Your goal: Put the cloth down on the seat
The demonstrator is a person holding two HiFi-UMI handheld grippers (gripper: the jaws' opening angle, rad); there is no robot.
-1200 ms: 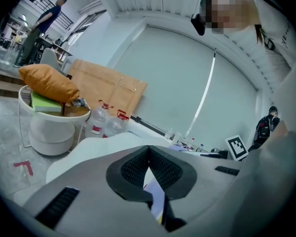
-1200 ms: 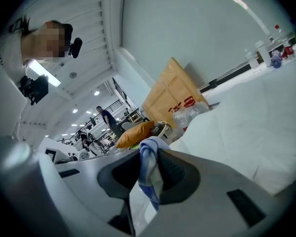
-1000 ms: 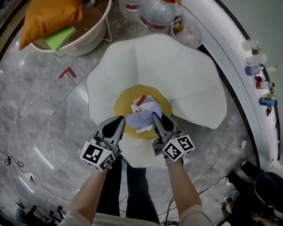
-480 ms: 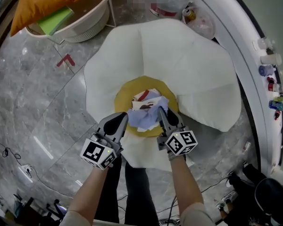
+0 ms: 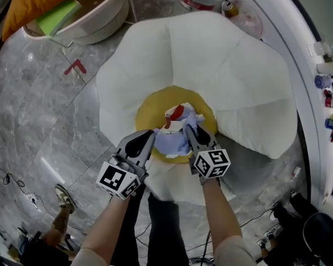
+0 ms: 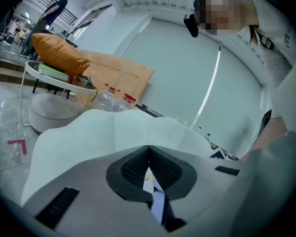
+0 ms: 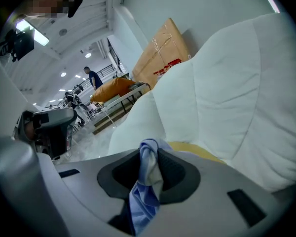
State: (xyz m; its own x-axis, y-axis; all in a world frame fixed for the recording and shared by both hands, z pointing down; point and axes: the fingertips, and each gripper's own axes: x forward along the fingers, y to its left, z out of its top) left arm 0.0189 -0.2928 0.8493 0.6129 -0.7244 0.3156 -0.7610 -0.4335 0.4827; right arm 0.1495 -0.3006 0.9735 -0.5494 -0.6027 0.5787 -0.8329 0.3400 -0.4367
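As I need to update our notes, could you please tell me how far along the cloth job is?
Done: the cloth is over the yellow centre of the seat. In hand: left tongs and right tongs both clamp it. Left: lay it down and let go.

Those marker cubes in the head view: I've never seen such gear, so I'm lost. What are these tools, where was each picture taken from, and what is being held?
There is no robot here. A person holds a two-jaw gripper in each hand, and the patterned cubes are part of those grippers. The head view comes from a camera on the person's head, looking steeply down. The other two views come from cameras riding on each gripper, looking along its jaws. Below is a white petal-shaped seat with a yellow middle. The left gripper and the right gripper each pinch the same pale blue cloth, which is held over the yellow middle.
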